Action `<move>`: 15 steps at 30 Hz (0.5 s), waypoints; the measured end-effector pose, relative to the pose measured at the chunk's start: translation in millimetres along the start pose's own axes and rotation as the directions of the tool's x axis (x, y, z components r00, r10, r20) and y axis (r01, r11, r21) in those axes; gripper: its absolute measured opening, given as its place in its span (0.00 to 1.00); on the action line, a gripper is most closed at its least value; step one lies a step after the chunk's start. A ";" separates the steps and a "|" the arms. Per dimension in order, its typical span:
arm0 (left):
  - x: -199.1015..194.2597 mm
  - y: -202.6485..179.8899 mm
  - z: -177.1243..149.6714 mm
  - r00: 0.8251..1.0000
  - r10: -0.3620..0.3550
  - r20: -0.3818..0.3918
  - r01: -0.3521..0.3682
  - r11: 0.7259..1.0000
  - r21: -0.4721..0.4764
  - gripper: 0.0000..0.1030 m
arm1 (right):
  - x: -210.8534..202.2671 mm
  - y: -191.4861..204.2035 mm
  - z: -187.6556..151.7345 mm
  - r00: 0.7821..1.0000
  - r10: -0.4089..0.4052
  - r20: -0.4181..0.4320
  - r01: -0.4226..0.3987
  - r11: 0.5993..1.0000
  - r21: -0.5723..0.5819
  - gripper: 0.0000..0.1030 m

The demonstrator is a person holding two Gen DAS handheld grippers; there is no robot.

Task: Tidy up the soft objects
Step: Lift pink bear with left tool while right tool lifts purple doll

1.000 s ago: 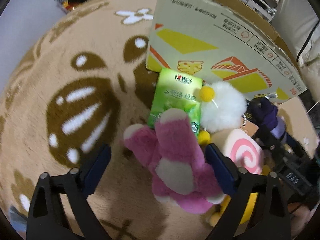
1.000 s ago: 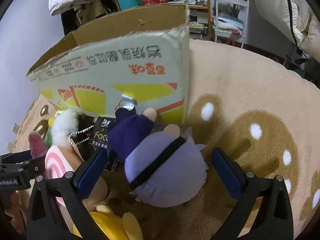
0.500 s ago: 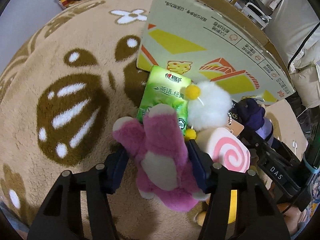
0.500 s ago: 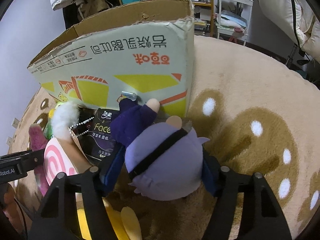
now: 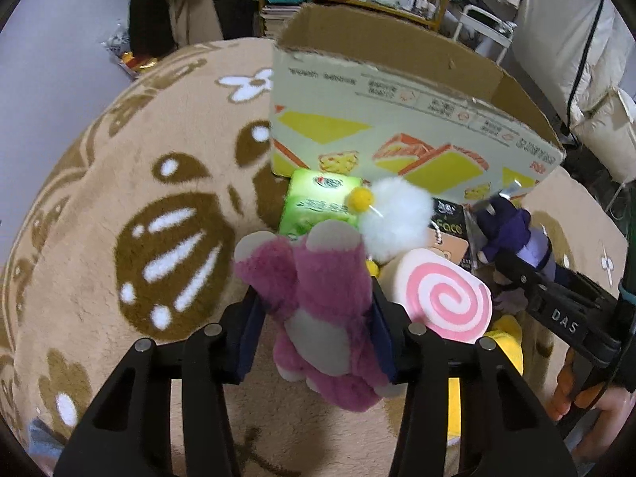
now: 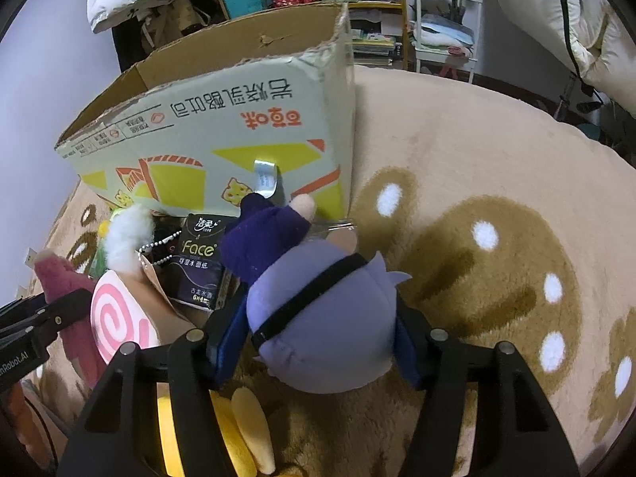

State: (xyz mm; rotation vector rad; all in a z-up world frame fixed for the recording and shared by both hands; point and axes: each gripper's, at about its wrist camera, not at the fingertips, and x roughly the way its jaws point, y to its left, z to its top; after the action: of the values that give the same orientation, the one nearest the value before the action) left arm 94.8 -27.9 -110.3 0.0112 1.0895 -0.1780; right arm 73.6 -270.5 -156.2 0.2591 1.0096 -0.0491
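Tools pinch pink plush (image 5: 326, 310) and purple plush (image 6: 322, 318) beside cardboard box (image 5: 397, 119); open rug (image 6: 497, 159) rightward.

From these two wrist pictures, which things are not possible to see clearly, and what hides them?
- Inside of the cardboard box: both views; its front wall hides the contents.
- Yellow plush: both views; the gripper frames cover most of it, so its shape is unclear.
- Green packet: left view; the pink plush and the white pompom cover its lower part.
- Black tissue pack: right view; the purple plush hides one side.
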 end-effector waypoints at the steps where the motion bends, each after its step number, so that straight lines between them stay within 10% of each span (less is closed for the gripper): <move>1: -2.4 2.4 -1.0 1.000 0.008 0.008 -0.008 1.000 -0.002 0.45 | -1.9 -0.4 -0.5 1.000 0.000 0.002 0.000 1.000 0.001 0.65; 15: -48.0 8.0 -9.4 0.983 0.082 0.164 -0.084 0.996 0.001 0.45 | -41.8 3.0 -4.2 0.995 0.006 0.101 -0.008 1.000 0.014 0.65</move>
State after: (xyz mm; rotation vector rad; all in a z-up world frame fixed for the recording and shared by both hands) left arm 66.1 -12.4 -72.9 0.0480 0.9227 -0.1058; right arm 48.2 -269.9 -122.6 0.2705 0.9078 -0.0625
